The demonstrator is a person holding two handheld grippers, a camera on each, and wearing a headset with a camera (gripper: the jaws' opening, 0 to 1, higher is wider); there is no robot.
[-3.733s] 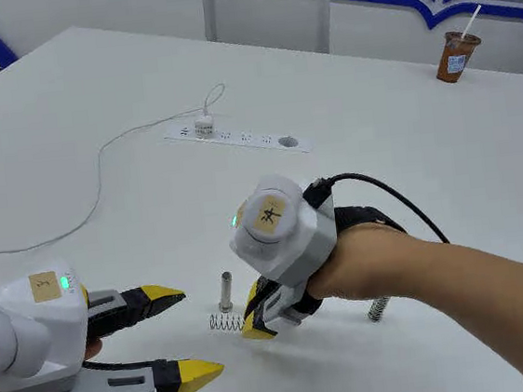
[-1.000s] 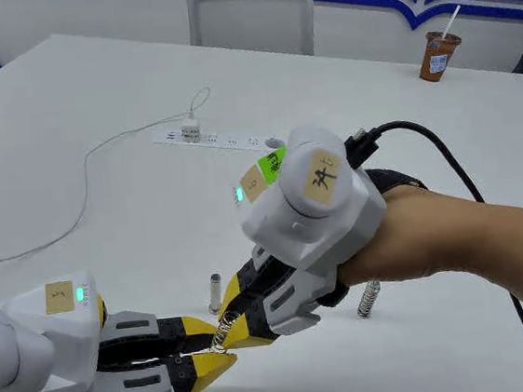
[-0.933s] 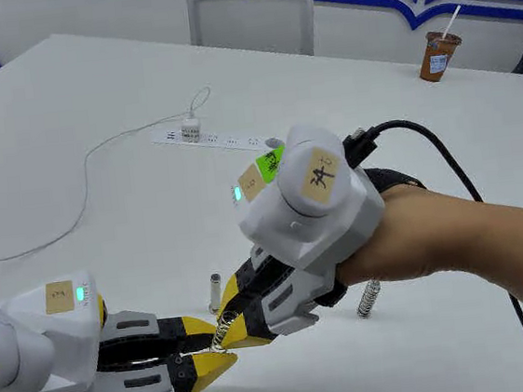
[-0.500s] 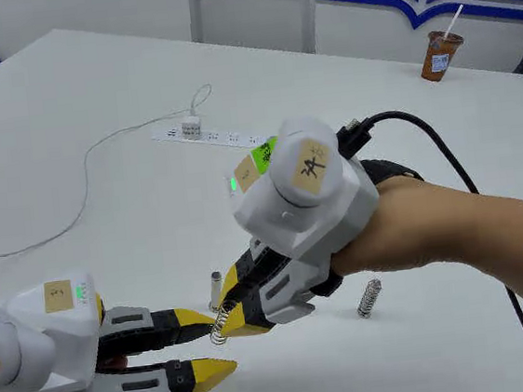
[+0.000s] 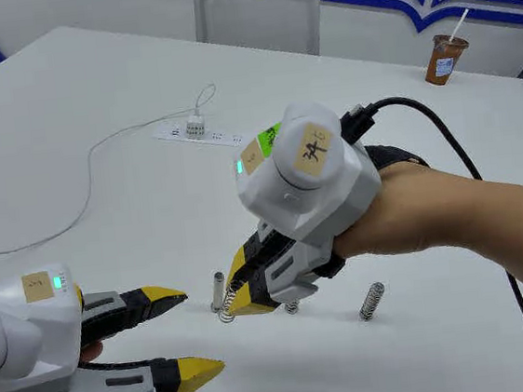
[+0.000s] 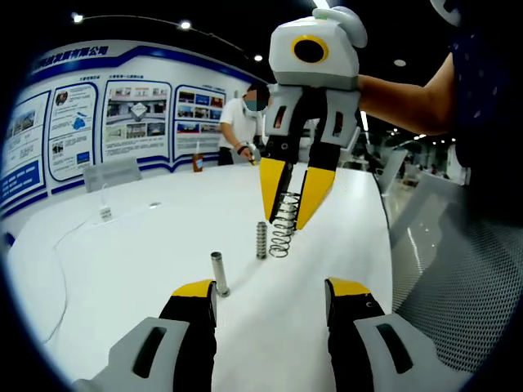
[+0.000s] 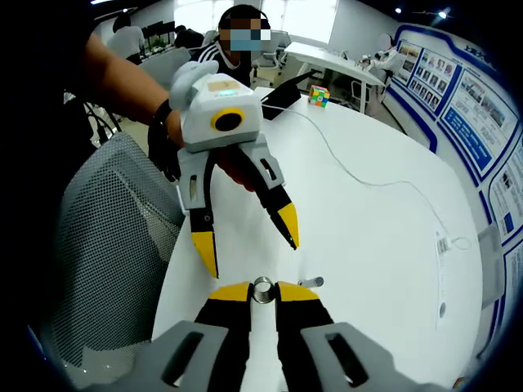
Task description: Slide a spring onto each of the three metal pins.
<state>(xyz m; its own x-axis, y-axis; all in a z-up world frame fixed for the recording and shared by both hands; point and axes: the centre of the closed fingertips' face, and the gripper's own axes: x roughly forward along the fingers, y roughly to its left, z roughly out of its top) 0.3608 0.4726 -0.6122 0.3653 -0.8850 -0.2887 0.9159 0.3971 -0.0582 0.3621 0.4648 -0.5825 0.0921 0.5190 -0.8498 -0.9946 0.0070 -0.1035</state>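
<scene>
Down at the bench in the head view, the left gripper (image 5: 201, 331) sits at the lower left over the white table (image 5: 105, 222), jaws spread wide with nothing between them. The right gripper (image 5: 238, 303) points down at the middle, jaws drawn narrow on a spring (image 5: 227, 311) that hangs from its tips. The spring's lower end is just beside a bare pin (image 5: 219, 291), which stands upright on the table. A second spring (image 5: 372, 301) stands tilted further right; whether a pin runs through it, I cannot tell. A power strip (image 5: 203, 132) lies well behind, and a cup (image 5: 444, 58) stands at the far edge.

From the left gripper view, the left gripper (image 6: 270, 290) shows both yellow tips far apart at the bottom. Opposite, the right gripper (image 6: 287, 219) comes down from above, pinching the spring (image 6: 282, 241) near its upper coils. The spring's foot is close to the table. The pin (image 6: 219, 273) stands nearer, to the left. A post wrapped in coils (image 6: 261, 239) stands just beside the held spring.

From the right gripper view, the right gripper (image 7: 263, 296) has its tips nearly together, clamping the spring (image 7: 262, 286), seen end-on as a ring. The left gripper (image 7: 252, 258) faces it with jaws splayed. A small pin (image 7: 310, 282) shows just right of the ring.
</scene>
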